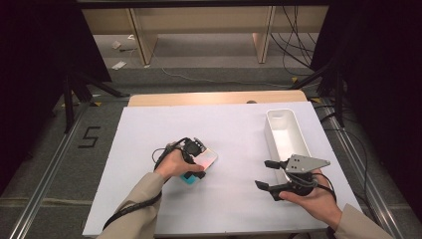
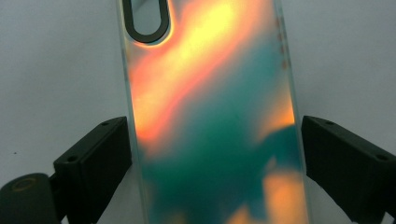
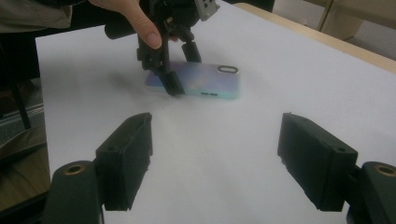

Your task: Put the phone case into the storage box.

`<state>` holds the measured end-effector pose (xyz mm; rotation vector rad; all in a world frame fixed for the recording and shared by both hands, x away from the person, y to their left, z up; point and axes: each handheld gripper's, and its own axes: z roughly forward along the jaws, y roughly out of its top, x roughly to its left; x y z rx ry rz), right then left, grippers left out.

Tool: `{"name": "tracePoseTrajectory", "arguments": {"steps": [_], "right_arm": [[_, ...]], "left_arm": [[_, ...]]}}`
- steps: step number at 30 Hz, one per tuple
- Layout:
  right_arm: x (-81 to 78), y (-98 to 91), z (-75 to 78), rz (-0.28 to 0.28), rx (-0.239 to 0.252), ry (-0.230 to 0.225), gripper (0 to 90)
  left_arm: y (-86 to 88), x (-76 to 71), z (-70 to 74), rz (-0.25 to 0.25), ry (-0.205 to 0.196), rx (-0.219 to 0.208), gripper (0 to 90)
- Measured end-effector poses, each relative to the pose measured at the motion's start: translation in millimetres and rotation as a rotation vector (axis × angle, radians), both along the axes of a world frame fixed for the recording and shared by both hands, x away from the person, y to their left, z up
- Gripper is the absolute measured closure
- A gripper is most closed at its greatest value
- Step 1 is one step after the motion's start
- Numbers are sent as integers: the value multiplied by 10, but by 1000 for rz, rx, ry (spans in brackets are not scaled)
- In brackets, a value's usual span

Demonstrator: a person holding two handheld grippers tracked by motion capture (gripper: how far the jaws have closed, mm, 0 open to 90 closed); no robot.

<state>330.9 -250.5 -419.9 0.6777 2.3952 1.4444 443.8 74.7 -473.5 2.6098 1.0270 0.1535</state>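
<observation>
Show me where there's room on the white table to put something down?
The biggest free patch is the far half of the white table, left of the white bin. There's also bare room in the middle, between the phone case and the right gripper. It's crowded around the left gripper, whose jaws straddle the case.

One sign can be read — a dark figure "5" marked on the grey floor, just off the bench's left edge, near its far left corner — nothing else legible.
</observation>
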Motion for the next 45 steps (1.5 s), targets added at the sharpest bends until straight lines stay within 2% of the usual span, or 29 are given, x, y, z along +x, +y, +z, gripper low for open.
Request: {"name": "tracePoseTrajectory", "arguments": {"steps": [19, 45], "right_arm": [[0, 0, 1, 1, 1, -1, 273], [-6, 0, 7, 2, 3, -5, 273]], "left_arm": [[-30, 11, 20, 2, 14, 21, 120], [-36, -10, 27, 21, 13, 21, 157]]}}
